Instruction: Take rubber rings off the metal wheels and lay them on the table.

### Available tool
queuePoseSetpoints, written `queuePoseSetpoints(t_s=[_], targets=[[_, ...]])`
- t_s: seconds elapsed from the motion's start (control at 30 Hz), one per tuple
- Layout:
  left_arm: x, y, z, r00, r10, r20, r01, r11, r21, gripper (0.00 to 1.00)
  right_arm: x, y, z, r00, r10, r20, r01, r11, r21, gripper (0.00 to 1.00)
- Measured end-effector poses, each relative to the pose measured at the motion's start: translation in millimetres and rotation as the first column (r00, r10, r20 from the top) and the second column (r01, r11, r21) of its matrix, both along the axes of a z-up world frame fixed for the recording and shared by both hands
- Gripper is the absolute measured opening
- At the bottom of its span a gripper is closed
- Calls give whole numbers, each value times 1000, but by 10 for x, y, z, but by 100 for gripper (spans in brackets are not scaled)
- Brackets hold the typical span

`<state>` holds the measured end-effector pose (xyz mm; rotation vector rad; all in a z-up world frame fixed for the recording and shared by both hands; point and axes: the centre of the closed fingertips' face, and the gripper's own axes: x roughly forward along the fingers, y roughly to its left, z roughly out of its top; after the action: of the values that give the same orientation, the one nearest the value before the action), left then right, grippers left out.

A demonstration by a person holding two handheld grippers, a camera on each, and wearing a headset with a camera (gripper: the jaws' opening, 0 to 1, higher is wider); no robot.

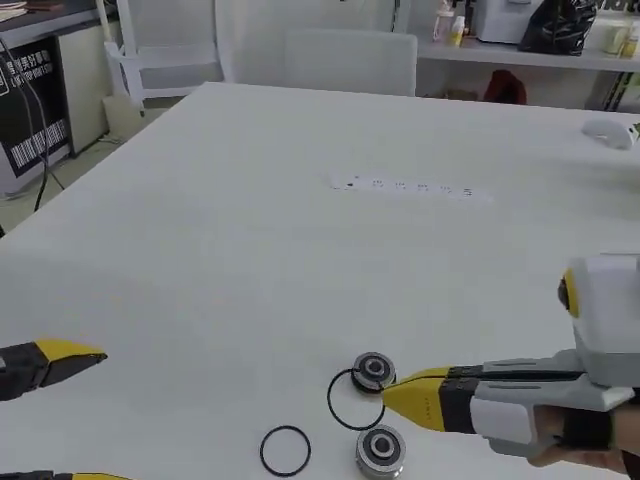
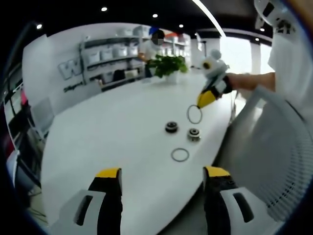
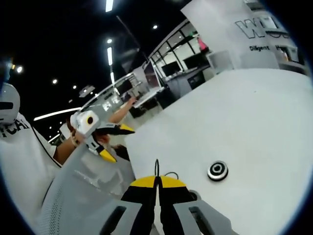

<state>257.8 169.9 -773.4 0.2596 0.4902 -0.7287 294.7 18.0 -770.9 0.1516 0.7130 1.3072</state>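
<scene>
My right gripper (image 1: pixel 390 397) is shut on a thin black rubber ring (image 1: pixel 330 400), which hangs just over the table beside a metal wheel (image 1: pixel 373 370). A second metal wheel (image 1: pixel 381 448) lies nearer me, with a loose rubber ring (image 1: pixel 286 450) flat on the table to its left. In the right gripper view the held ring (image 3: pixel 156 169) shows edge-on above the shut jaws, with one wheel (image 3: pixel 217 170) beyond. My left gripper (image 2: pixel 162 176) stands open with nothing in it at the table's near left (image 1: pixel 85 415), and its view looks at both wheels (image 2: pixel 171 127) (image 2: pixel 194 133) and the loose ring (image 2: pixel 180 154).
The white table (image 1: pixel 300 230) stretches far ahead, with a white power strip (image 1: pixel 410 187) lying in its middle. A white chair (image 1: pixel 350 60) stands at the far edge, and shelves with bottles and bags line the back wall.
</scene>
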Motion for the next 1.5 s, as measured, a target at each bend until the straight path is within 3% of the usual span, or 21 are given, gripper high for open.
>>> queuePoseSetpoints(t_s=[0.27,0.53,0.8,1.07,1.27,1.5], targets=[[-6,4,-43,1000,-3,-14,3,1000,4,69,27,128,-138,999,38,4,-38,998,-44,0],[-7,15,-78,1000,6,-30,-6,1000,-4,69,98,235,-289,999,45,-27,-46,997,-63,0],[-9,20,-91,999,11,-38,-11,1000,-4,69,127,360,-433,994,61,-89,-68,995,-69,0],[2,33,-81,999,27,-37,-27,1000,-14,68,115,399,-637,992,79,-95,-91,987,-130,0],[4,93,-176,995,63,-84,-62,998,13,69,155,370,-763,995,56,-81,-69,982,-175,0],[-3,70,-160,990,78,-119,-86,994,-61,71,146,348,-859,997,61,-53,-71,974,-215,0]])
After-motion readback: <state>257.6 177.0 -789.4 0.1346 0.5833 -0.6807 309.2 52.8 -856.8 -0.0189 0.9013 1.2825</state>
